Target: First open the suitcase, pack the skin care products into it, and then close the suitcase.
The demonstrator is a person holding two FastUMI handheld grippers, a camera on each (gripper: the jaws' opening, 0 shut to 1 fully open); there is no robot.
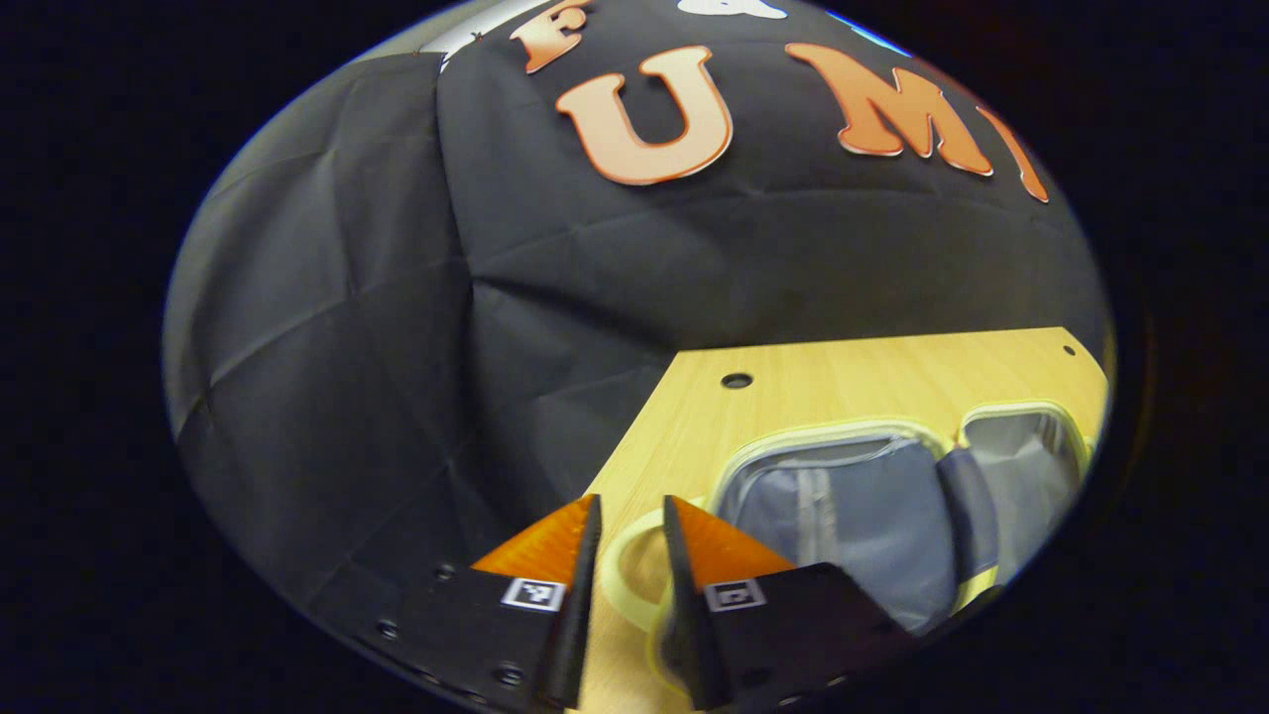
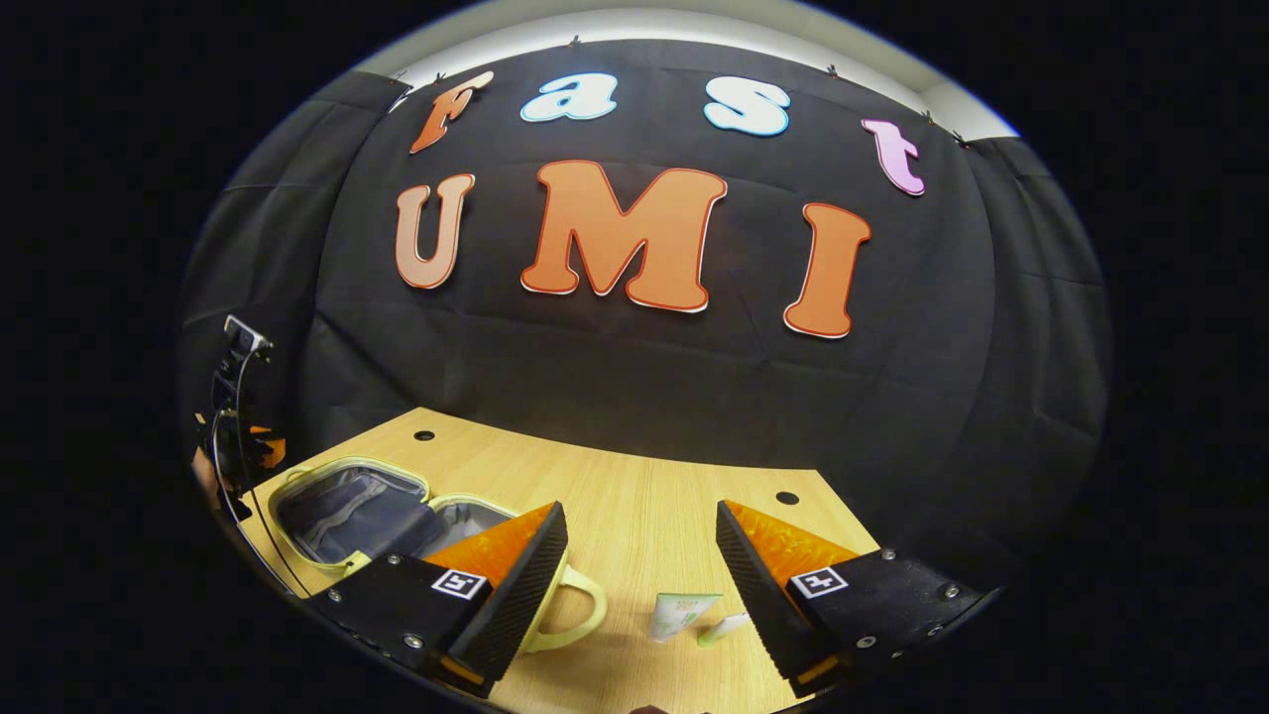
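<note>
Evidently the small pale-yellow suitcase with grey fabric lining (image 2: 362,516) already lies open, both halves flat on the light wooden tabletop (image 2: 634,496) toward its left end, so the things to take hold of now are the skin care products: a small white-and-green squeeze tube (image 2: 682,613) and a slimmer pale-green tube (image 2: 724,628) just beside it, lying near the front edge to the right of the suitcase's looped yellow handle (image 2: 580,610). Both look light and soft-walled, probably slick plastic, so a gentle pinch across the middle of the body should serve better than a squeeze near the cap or the crimped end. The right hand-held gripper (image 2: 639,585) hangs above them with its fingers spread wide and nothing between. The left hand-held gripper (image 1: 632,565) sits over the handle end of the suitcase (image 1: 843,496), its fingers narrowly parted, gripping nothing.
</note>
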